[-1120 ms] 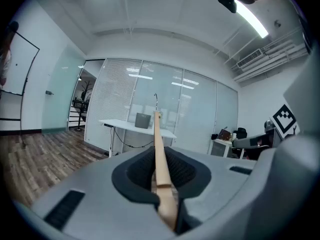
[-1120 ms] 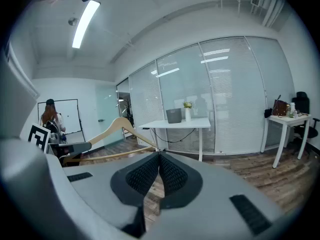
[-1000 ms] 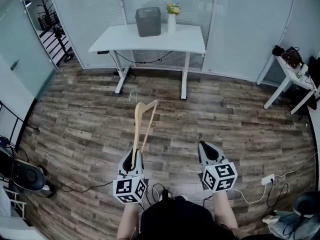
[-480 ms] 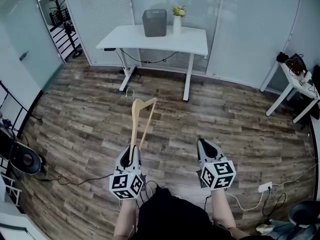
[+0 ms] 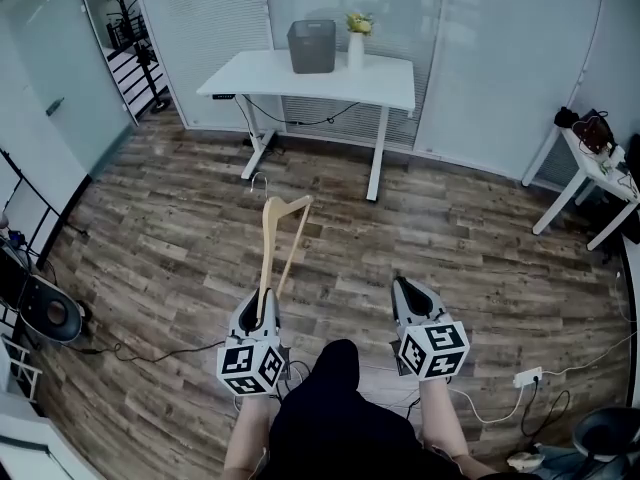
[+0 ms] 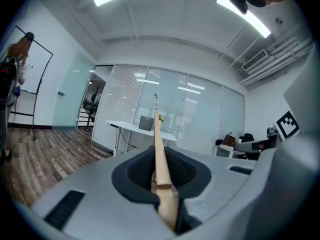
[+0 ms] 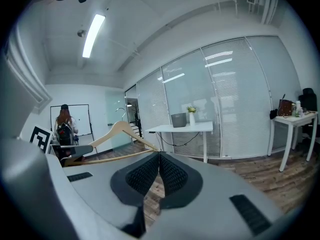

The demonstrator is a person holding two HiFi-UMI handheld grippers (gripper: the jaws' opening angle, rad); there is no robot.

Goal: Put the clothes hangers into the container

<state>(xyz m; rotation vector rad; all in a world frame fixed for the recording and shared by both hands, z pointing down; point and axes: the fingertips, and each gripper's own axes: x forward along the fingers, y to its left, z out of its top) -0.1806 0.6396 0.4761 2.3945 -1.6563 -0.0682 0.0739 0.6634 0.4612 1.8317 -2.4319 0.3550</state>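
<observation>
**Hanger in the left tongs, container well ahead on the bench**

Head view: the left tongs pinch one shoulder end of a wooden hanger. Its long axis runs straight away from the person, with the metal hook at the far end. The grey container stands on the white bench, just beside a vase and well apart from both hands across the wooden floor. It lies ahead and a little to the right of the line the hanger points along. The left hand is the one that bears the load, so the coming move is likely a carry forward. The right tongs hang alongside, carrying nothing.

Left gripper view: the pads are pressed on the wooden arm, which rises up the middle of the frame. The container sits just left of that line, which only this view shows. The hanger appears edge-on here, so its shape cannot be told.

Right gripper view: the pads meet at the tips with nothing between them. The hanger shows to the left in full profile, both arm and bar, as no other view gives it.
</observation>
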